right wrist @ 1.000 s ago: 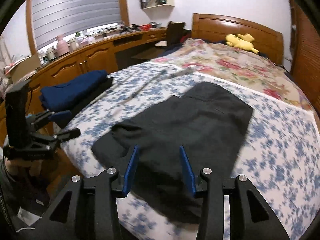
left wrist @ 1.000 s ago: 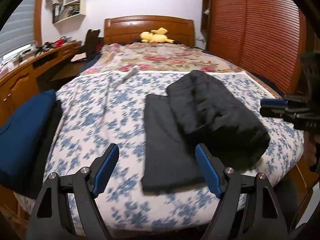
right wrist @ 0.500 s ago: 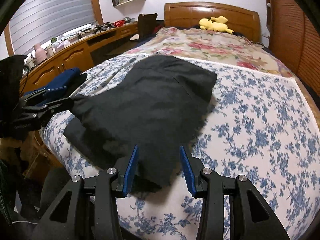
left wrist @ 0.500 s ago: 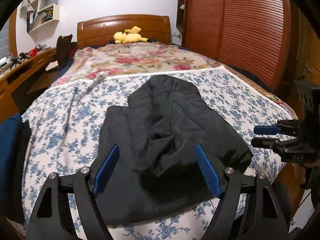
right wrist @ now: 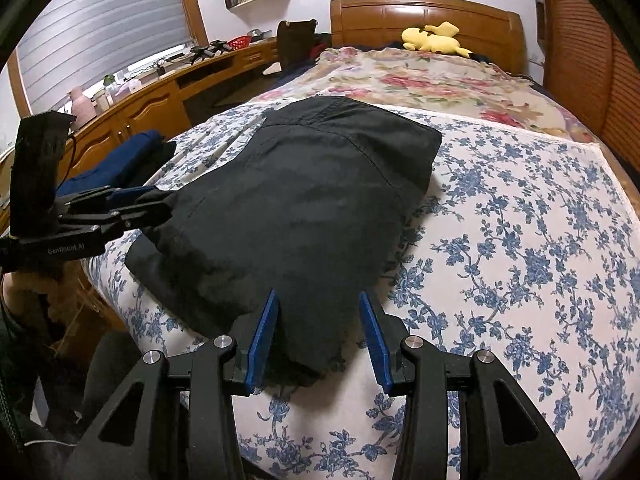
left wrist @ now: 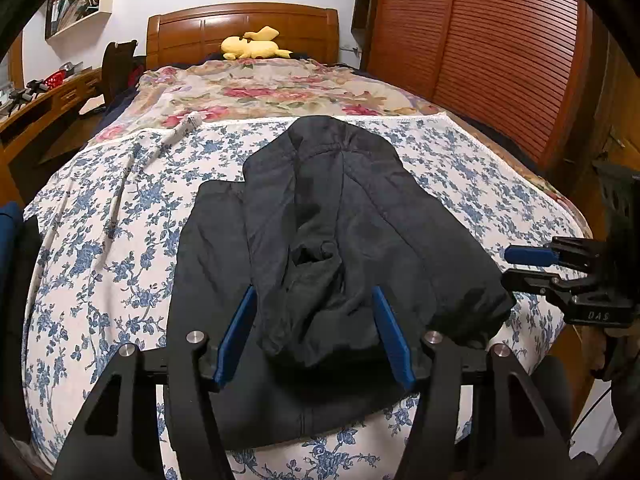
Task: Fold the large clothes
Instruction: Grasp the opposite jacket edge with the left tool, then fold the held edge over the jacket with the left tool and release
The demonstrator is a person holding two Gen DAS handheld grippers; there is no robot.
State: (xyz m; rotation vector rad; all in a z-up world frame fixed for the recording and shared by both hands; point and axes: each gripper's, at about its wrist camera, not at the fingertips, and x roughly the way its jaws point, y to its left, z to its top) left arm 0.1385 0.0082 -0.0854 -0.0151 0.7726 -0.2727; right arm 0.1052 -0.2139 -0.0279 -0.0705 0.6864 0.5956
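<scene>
A black garment (left wrist: 320, 248) lies partly folded on the blue-flowered sheet (left wrist: 100, 240) at the foot of the bed; it also shows in the right wrist view (right wrist: 304, 200). My left gripper (left wrist: 314, 328) is open, its blue pads either side of the garment's bunched near edge. My right gripper (right wrist: 318, 332) is open, its pads straddling the garment's near corner. Each gripper shows in the other's view, the right one (left wrist: 560, 276) at the garment's right edge, the left one (right wrist: 100, 216) at its left corner.
A folded dark blue garment (right wrist: 120, 164) lies at the bed's left edge. A floral quilt (left wrist: 260, 92) and a yellow plush toy (left wrist: 252, 46) lie toward the wooden headboard. A wooden desk (right wrist: 152, 96) runs along the left; slatted wardrobe doors (left wrist: 500, 60) stand on the right.
Both grippers have swung in and closed on the garment's near end. The garment now lies between the pads of each, where a second ago it lay ahead of them.
</scene>
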